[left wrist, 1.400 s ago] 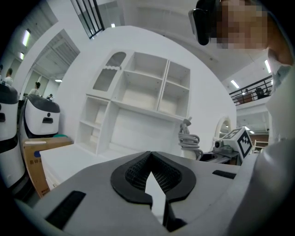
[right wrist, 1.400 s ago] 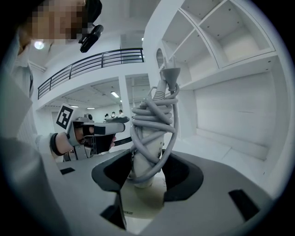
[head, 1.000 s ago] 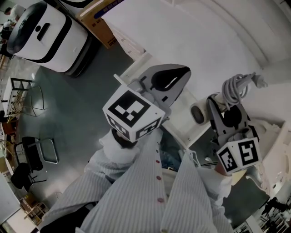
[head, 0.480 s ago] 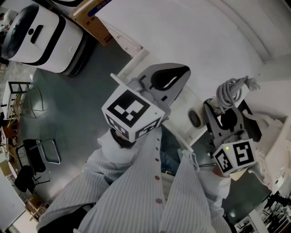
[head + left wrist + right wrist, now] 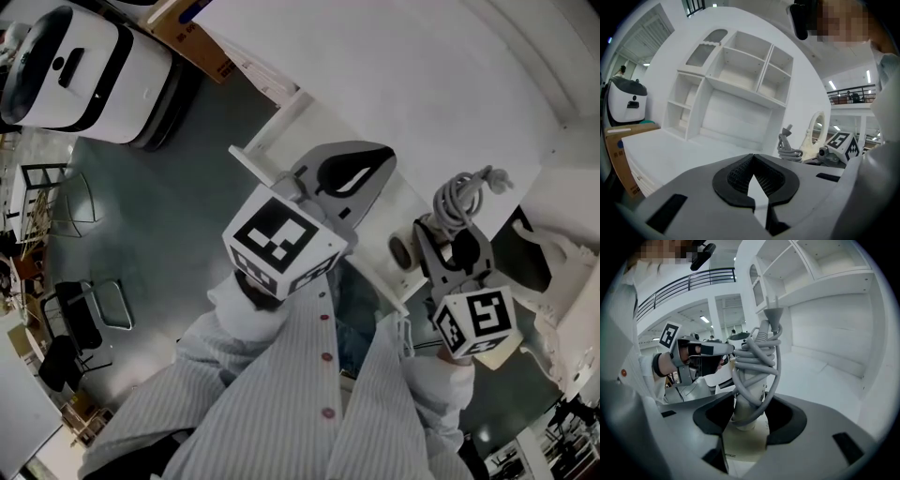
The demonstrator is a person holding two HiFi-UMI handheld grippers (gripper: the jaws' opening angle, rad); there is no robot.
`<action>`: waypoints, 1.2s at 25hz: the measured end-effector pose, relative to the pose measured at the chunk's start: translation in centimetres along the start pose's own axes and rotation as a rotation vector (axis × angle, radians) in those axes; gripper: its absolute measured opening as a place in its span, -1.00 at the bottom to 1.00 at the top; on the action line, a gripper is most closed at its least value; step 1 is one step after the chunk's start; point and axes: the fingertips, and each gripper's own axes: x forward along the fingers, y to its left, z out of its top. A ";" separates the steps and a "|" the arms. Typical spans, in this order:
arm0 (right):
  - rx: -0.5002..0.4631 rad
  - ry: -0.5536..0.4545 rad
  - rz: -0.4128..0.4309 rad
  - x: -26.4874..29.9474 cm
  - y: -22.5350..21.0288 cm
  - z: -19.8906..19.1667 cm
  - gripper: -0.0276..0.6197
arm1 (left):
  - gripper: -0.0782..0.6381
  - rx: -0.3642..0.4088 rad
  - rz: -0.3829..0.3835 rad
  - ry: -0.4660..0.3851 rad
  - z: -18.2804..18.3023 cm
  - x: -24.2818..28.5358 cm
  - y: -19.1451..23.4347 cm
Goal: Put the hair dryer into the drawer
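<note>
**One hair dryer (image 5: 749, 380) clamped in the right gripper (image 5: 750, 416), above the white tabletop (image 5: 375, 75)**

The dryer stands upright between the right gripper's jaws, which press on its pale handle from both sides. Its grey cord (image 5: 759, 350) is wound in tight loops around the handle, and the plug sticks up at 12 o'clock in the right gripper view. In the head view the dryer (image 5: 405, 247) sits at about 3 o'clock, with its round barrel end facing 9 o'clock and the coiled cord (image 5: 459, 192) above it. It is off the surface, carried by the right gripper (image 5: 453, 246) near the tabletop's near edge.

The left gripper (image 5: 342, 173) lies just beside it, toward 9 o'clock and close to the picture's centre, pointing to 1 o'clock. In its own view the left gripper (image 5: 754, 180) has its pads drawn together with only a sliver of light between them, and nothing is held there.

A white shelf unit (image 5: 740, 70) rises at 12 o'clock in the left gripper view. In the head view a cardboard box (image 5: 202, 47) stands at 11 o'clock, and a white-and-black machine (image 5: 84, 61) at 10 o'clock. The person's striped shirt (image 5: 309, 403) fills 6 o'clock.
</note>
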 end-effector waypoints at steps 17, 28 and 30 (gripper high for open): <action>-0.005 0.230 0.026 4.2 0.4 -10.1 -0.30 | -0.76 -0.055 0.048 0.051 -7.3 2.0 2.1; -0.026 0.363 0.044 6.4 -0.2 -16.0 -0.30 | -0.76 -0.075 0.057 0.106 -11.8 3.4 3.0; -0.039 0.381 0.056 7.0 -0.1 -16.9 -0.30 | -0.76 -0.080 0.058 0.117 -12.5 3.5 3.2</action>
